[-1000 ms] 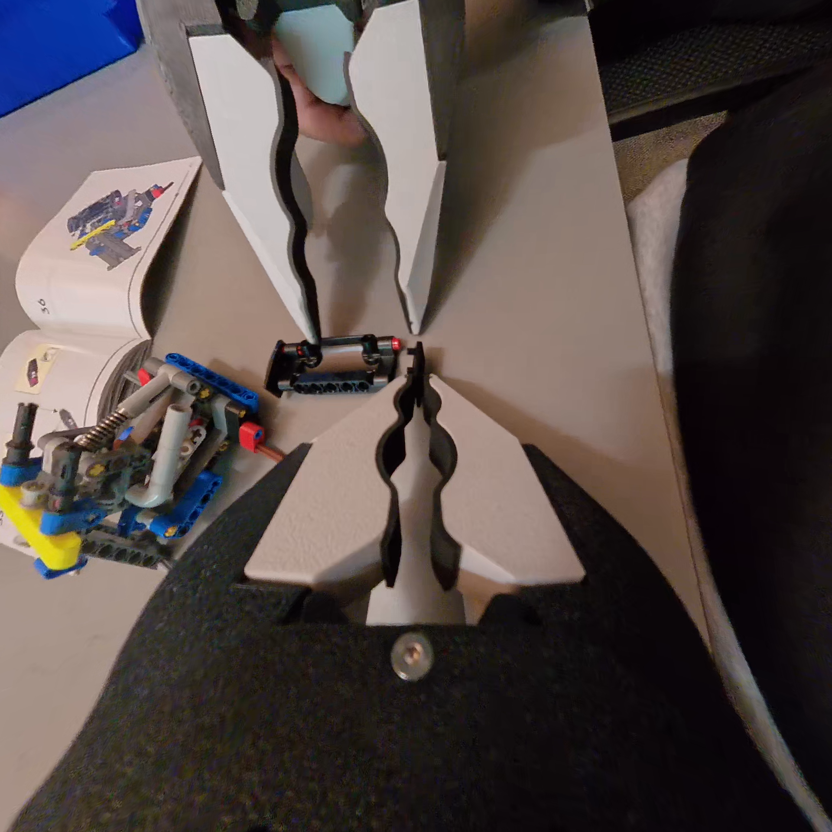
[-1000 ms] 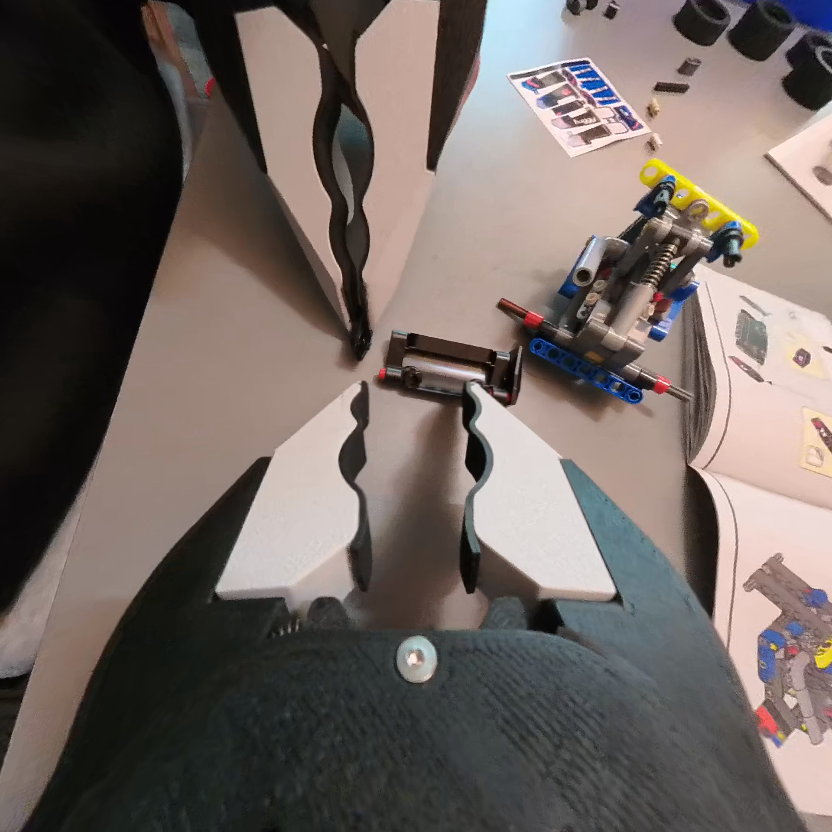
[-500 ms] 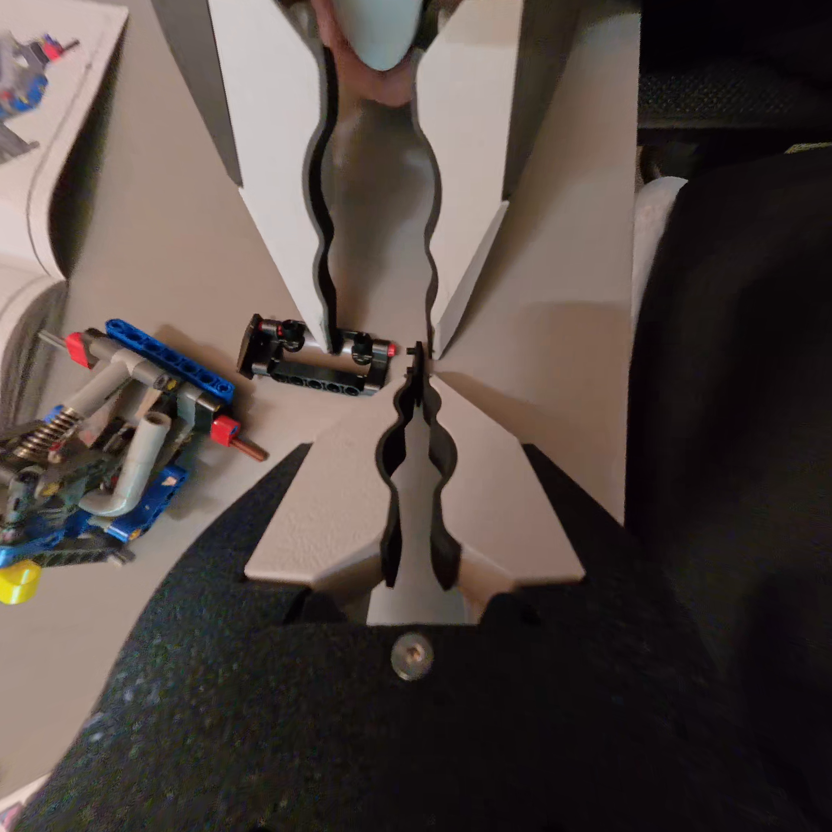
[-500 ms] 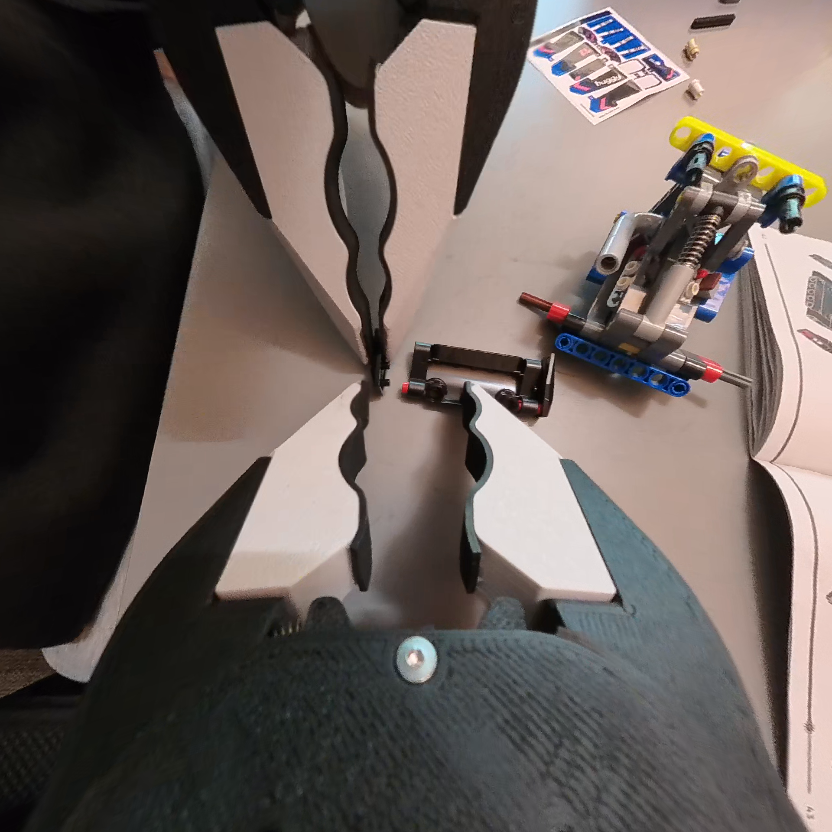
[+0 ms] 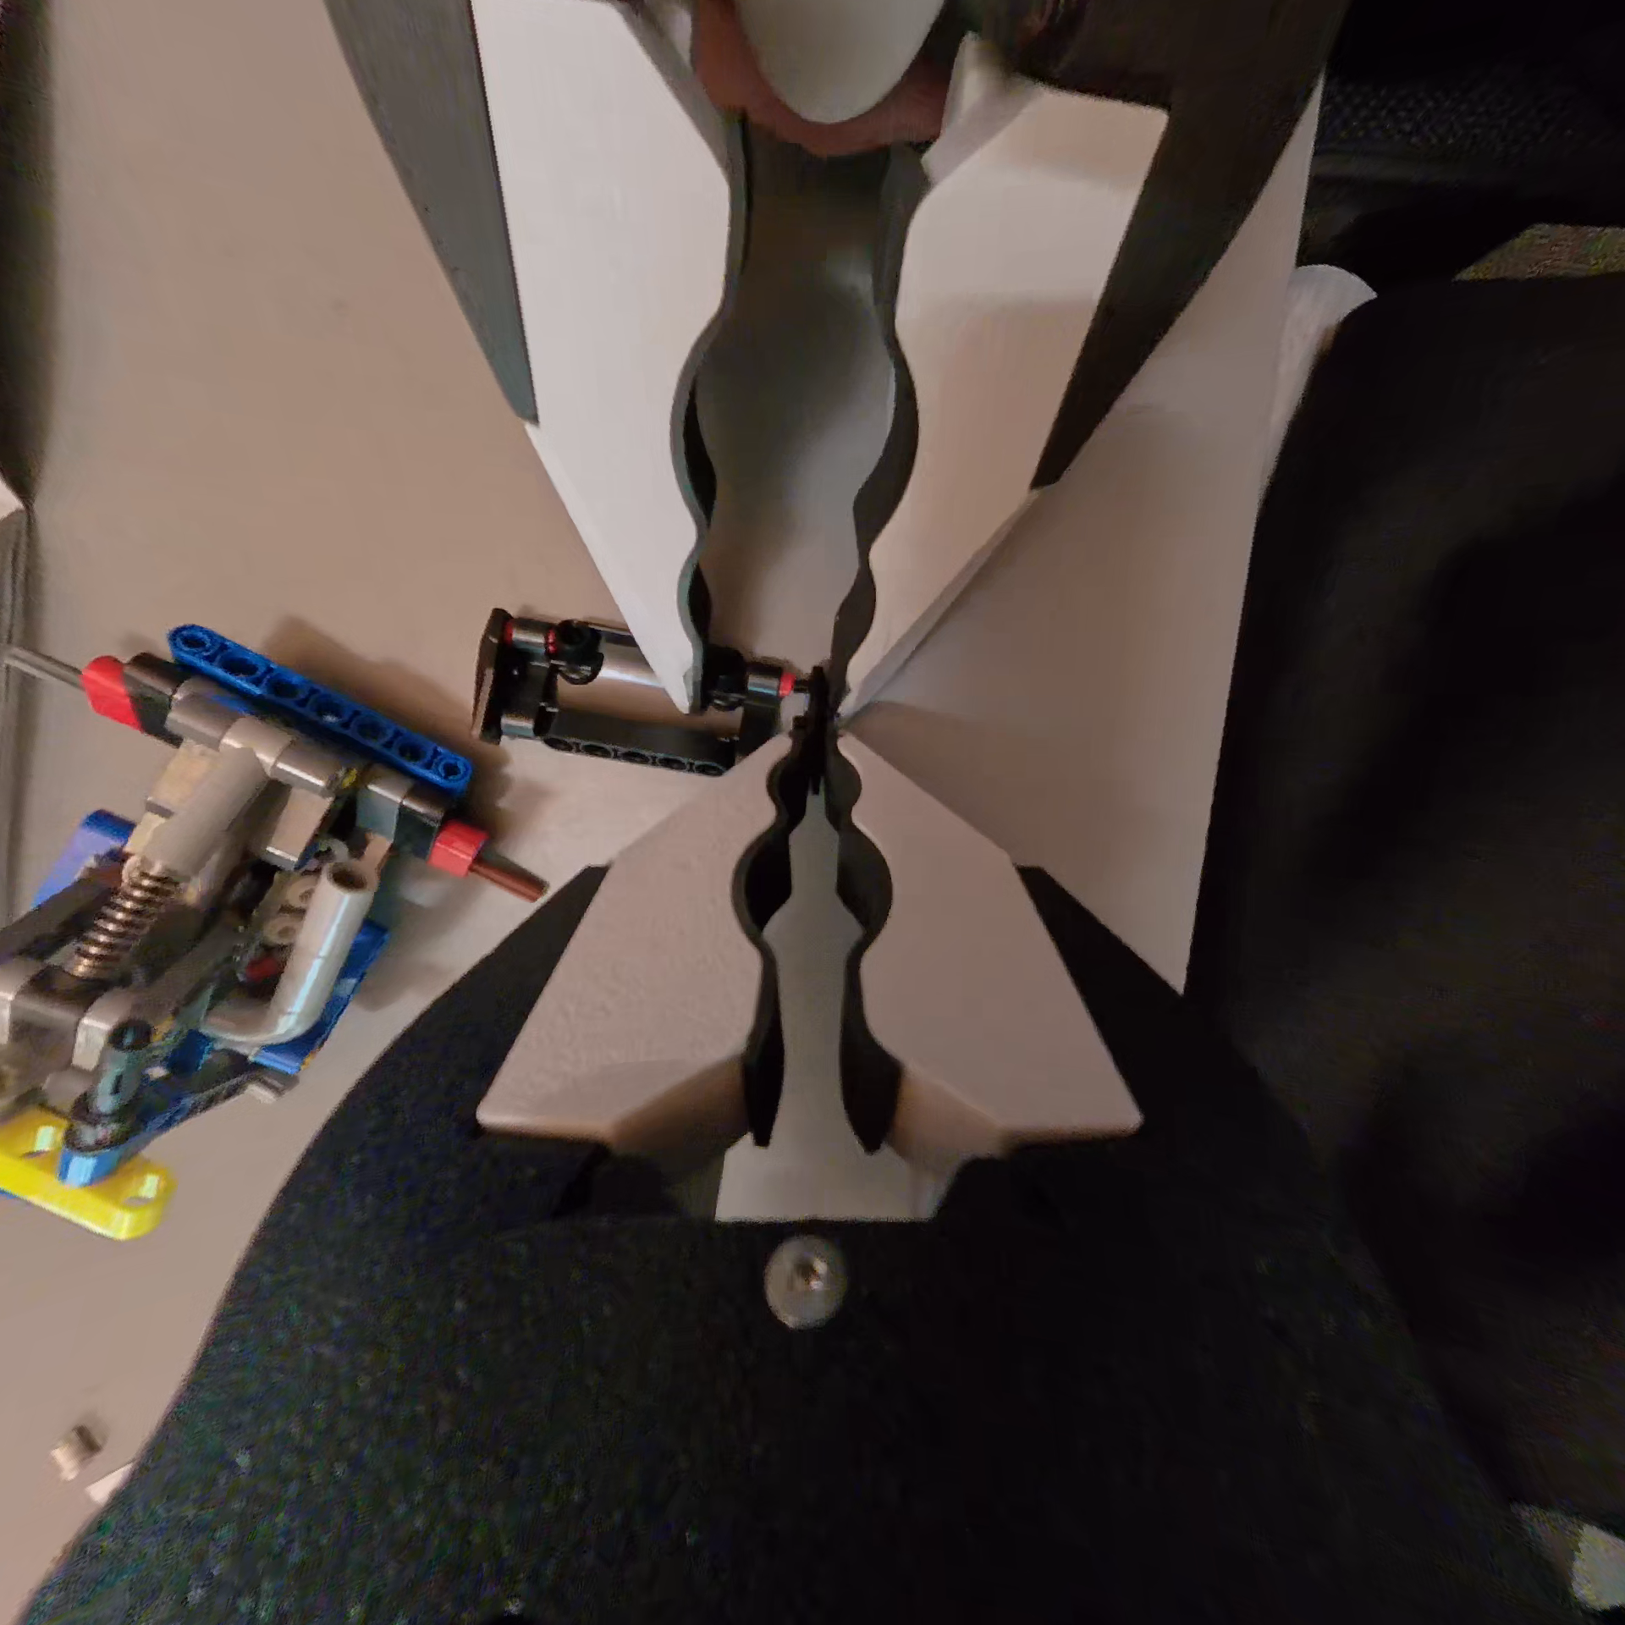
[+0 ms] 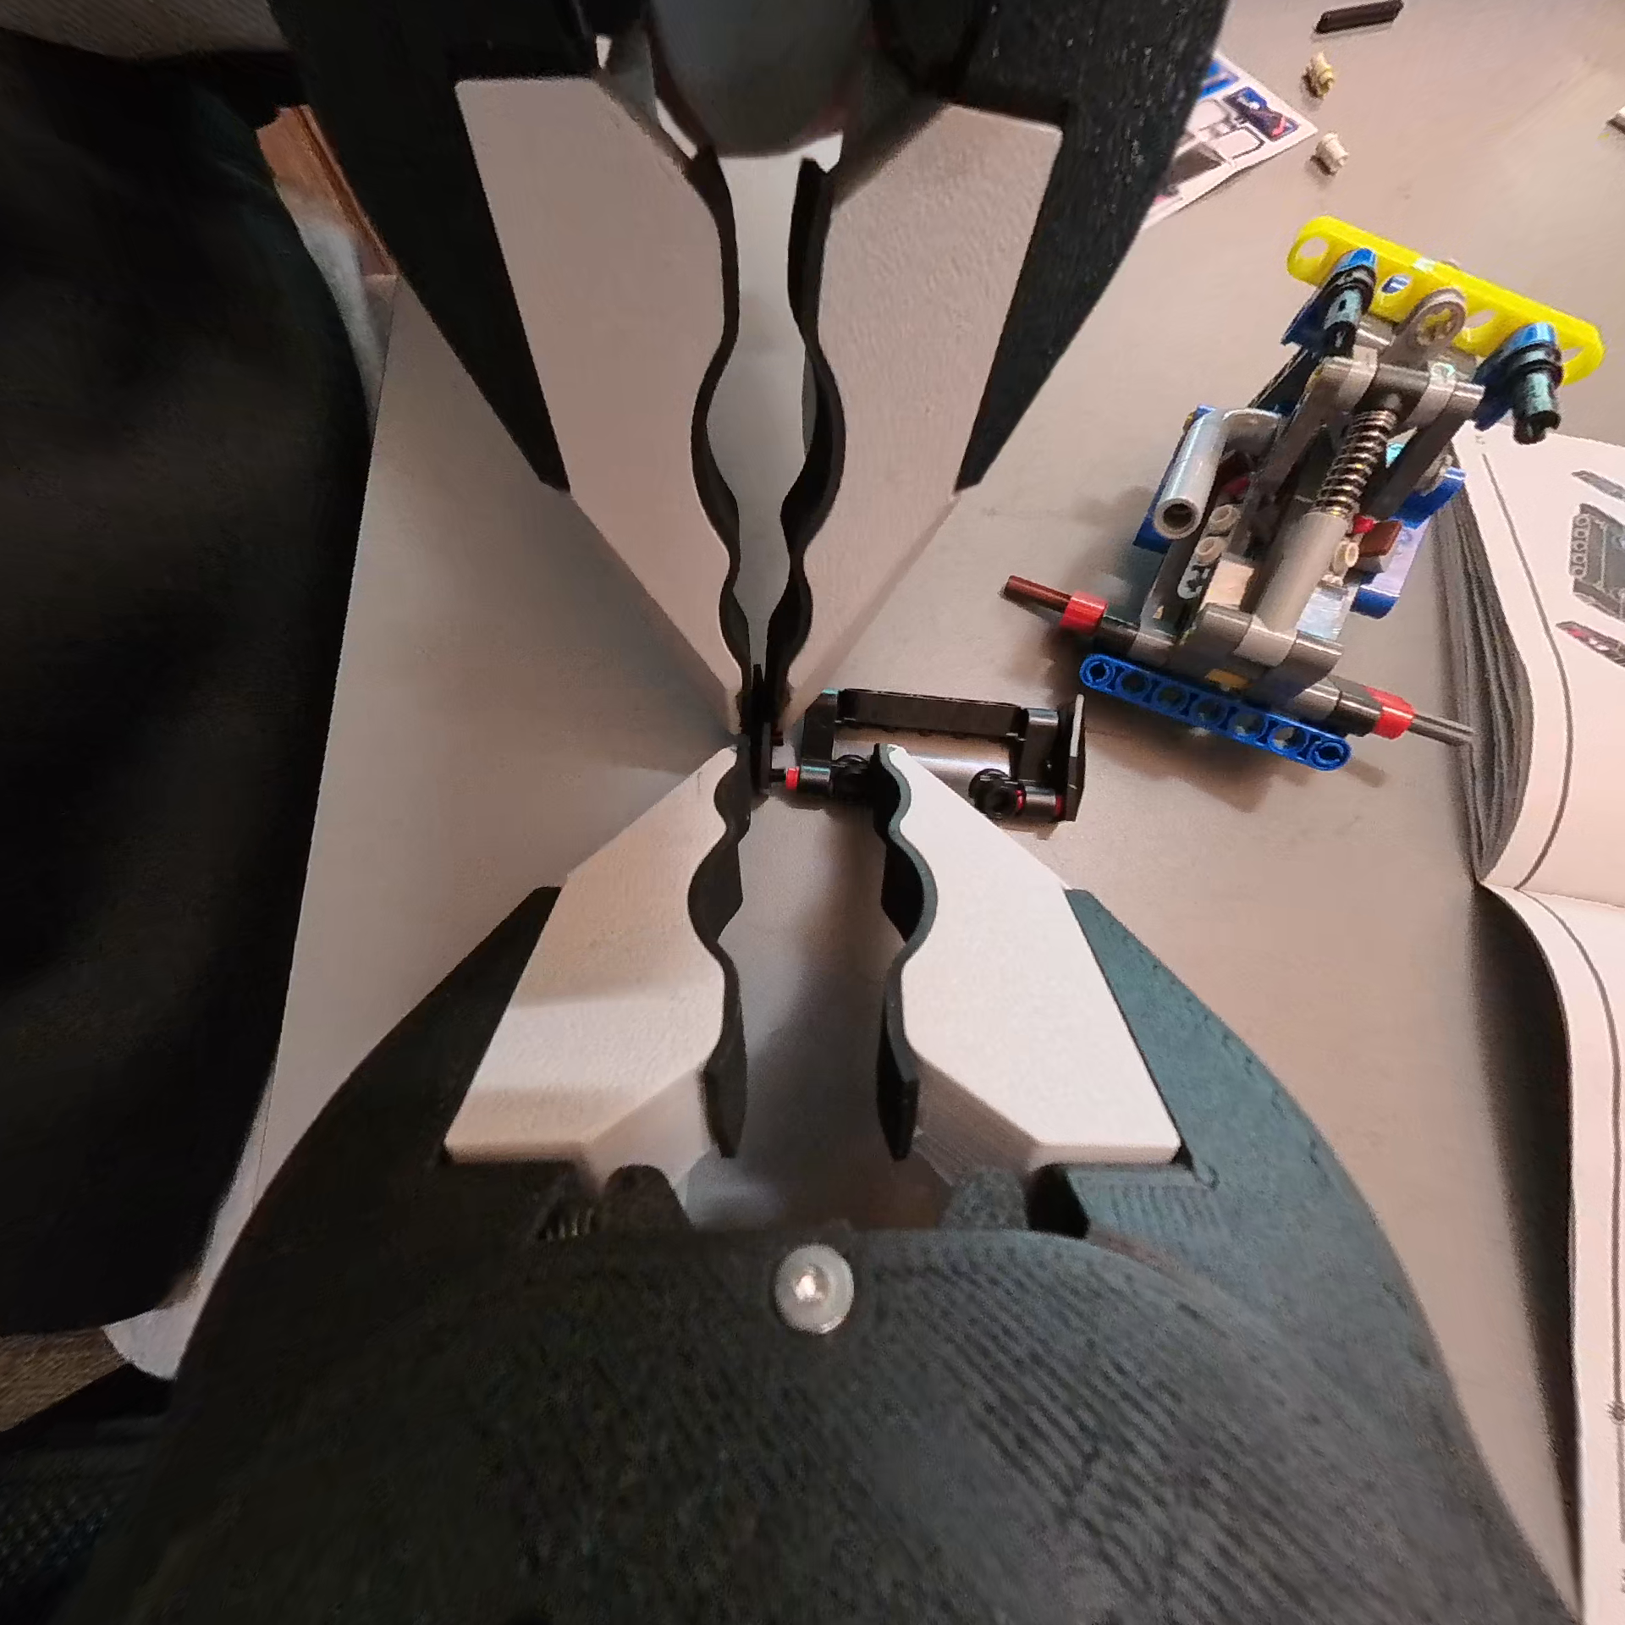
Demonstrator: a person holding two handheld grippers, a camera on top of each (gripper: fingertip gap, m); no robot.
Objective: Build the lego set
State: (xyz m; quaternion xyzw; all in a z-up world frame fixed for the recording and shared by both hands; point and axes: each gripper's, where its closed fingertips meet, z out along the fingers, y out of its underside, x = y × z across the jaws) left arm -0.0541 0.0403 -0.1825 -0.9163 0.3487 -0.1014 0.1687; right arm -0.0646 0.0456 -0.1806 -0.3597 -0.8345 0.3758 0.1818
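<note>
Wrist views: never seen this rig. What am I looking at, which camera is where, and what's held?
There is no robot here. A person holds a two-finger clamp tool in each hand, and each tool carries a camera that looks along its own fingers. So each picture shows its own grey fingers at the bottom and the other tool coming in from the top.

The left gripper is shut on a small thin black piece. The right gripper has its fingers apart, straddling one end of a small black frame that lies on the grey table. I cannot tell whether they pinch it.

Nearby are a half-built blue, grey and yellow toy model, an open instruction booklet and a sticker sheet.
</note>
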